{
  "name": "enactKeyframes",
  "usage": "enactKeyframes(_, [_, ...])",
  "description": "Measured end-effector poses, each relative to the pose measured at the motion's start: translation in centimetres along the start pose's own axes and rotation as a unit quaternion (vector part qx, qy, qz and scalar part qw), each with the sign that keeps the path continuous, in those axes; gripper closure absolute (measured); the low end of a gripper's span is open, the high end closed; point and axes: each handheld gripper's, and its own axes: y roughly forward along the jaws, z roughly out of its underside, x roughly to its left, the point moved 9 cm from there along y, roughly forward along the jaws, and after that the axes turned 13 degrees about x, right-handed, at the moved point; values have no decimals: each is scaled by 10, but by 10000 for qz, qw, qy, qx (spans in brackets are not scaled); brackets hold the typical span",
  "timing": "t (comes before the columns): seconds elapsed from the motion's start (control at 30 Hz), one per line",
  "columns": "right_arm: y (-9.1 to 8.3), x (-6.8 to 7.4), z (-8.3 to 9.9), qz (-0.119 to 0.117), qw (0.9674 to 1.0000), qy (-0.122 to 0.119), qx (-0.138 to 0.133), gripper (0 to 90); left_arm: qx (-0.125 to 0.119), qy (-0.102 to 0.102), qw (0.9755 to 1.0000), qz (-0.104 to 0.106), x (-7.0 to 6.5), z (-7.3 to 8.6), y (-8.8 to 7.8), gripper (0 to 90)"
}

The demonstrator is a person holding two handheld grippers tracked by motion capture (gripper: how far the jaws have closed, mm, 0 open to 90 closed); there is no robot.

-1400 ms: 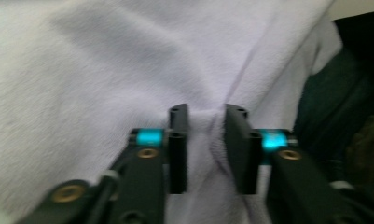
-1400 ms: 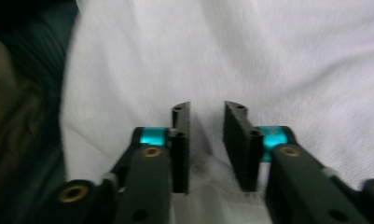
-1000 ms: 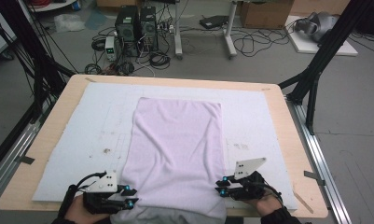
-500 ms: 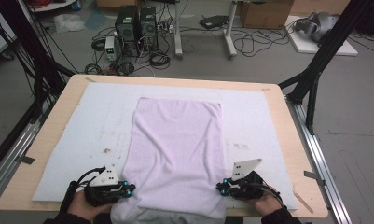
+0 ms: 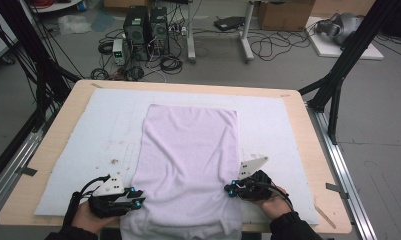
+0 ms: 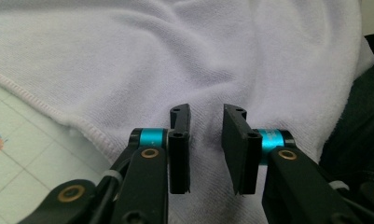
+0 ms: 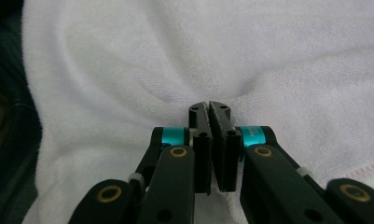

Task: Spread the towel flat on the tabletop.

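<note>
The pale lilac terry-cloth towel (image 5: pixel 188 165), rectangular with a stitched hem, lies flat along the middle of the white felt-like mat (image 5: pixel 73 150) on the light wooden table (image 5: pixel 308 150); its near end overhangs the near edge. The left gripper (image 6: pixel 206 140), at the towel's near left corner, has just been opening: jaws parted, gripping nothing, cloth behind them. The right gripper (image 7: pixel 208 140), at the near right corner, is clenched on a pinched towel fold.

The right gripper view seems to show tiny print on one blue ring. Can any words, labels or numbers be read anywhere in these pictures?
No text can be read.
Blue ring on the right gripper: faint marks, too small and blurred.
Towel, left gripper and computer towers on the floor: no legible label.
</note>
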Motion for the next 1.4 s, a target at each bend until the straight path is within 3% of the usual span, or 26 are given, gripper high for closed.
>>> enactKeyframes(0.13, [-23, 14, -3, 78, 9980, -196, -590, 751, 34, 109, 9997, 214, -7, 3, 0, 688])
enactKeyframes(0.23, [-20, 28, 5, -22, 9982, -389, -449, 678, 207, 193, 9993, 250, -11, 9, 6, 640])
enactKeyframes(0.3, [-13, 35, 9, -113, 9984, -458, -327, 616, 142, 211, 9996, 156, -13, 9, 8, 629])
enactKeyframes(0.33, [-7, 36, 12, -127, 9986, -479, -191, 621, 169, 216, 9996, 55, -12, 9, 8, 648])
enactKeyframes(0.4, [1, 36, 17, -131, 9989, -444, 22, 721, 148, 173, 9997, 84, -12, 10, 7, 811])
enactKeyframes(0.47, [0, 34, 18, -342, 9989, -322, -54, 870, 147, 140, 9998, 84, -13, 10, 7, 845])
enactKeyframes(0.53, [-1, 35, 21, -424, 9985, -342, -31, 881, 161, 151, 9997, 63, -14, 11, 6, 856])
enactKeyframes(0.67, [-7, 47, 27, -604, 9967, -535, 81, 887, 209, 196, 9995, 162, -25, 17, 0, 859])
enactKeyframes(0.73, [-16, 53, 29, -614, 9964, -576, -61, 885, 185, 262, 9993, 166, -29, 20, -5, 839])
enactKeyframes(0.8, [-23, 54, 29, -588, 9966, -531, -209, 861, 141, 235, 9995, 142, -27, 18, -7, 695])
enactKeyframes(0.83, [-25, 52, 27, -476, 9972, -499, -288, 776, 144, 241, 9995, 126, -25, 18, -7, 646])
enactKeyframes(0.87, [-25, 50, 26, -506, 9974, -406, -325, 732, 169, 223, 9996, 101, -23, 17, -5, 621])
enactKeyframes(0.9, [-22, 50, 25, -608, 9970, -373, -312, 692, 228, 227, 9995, 72, -21, 18, -3, 616])
enactKeyframes(0.97, [-12, 48, 25, -444, 9978, -461, -182, 672, 224, 285, 9993, -19, -19, 19, 0, 651])
enactKeyframes(1.0, [-7, 49, 26, -438, 9979, -470, -81, 676, 227, 255, 9994, -35, -18, 19, 0, 711])
enactKeyframes(1.03, [-4, 49, 28, -396, 9980, -495, 9, 717, 246, 252, 9994, -26, -16, 20, -1, 756])
enactKeyframes(1.07, [-4, 48, 27, -350, 9981, -500, -18, 822, 222, 219, 9995, 1, -16, 20, -1, 806])
enactKeyframes(1.1, [-4, 49, 28, -417, 9979, -500, 11, 868, 207, 231, 9995, 52, -17, 21, -1, 837])
enactKeyframes(1.17, [-4, 51, 29, -486, 9976, -489, 21, 883, 202, 196, 9996, 63, -17, 21, -2, 862])
enactKeyframes(1.3, [-9, 64, 34, -957, 9937, -575, -60, 872, 193, 166, 9996, 121, -21, 24, -5, 844])
enactKeyframes(1.33, [-12, 64, 33, -932, 9941, -520, -175, 844, 178, 145, 9996, 169, -22, 24, -6, 804])
enactKeyframes(1.4, [-18, 57, 29, -867, 9949, -342, -376, 709, 54, 151, 9999, 60, -21, 20, -8, 676])
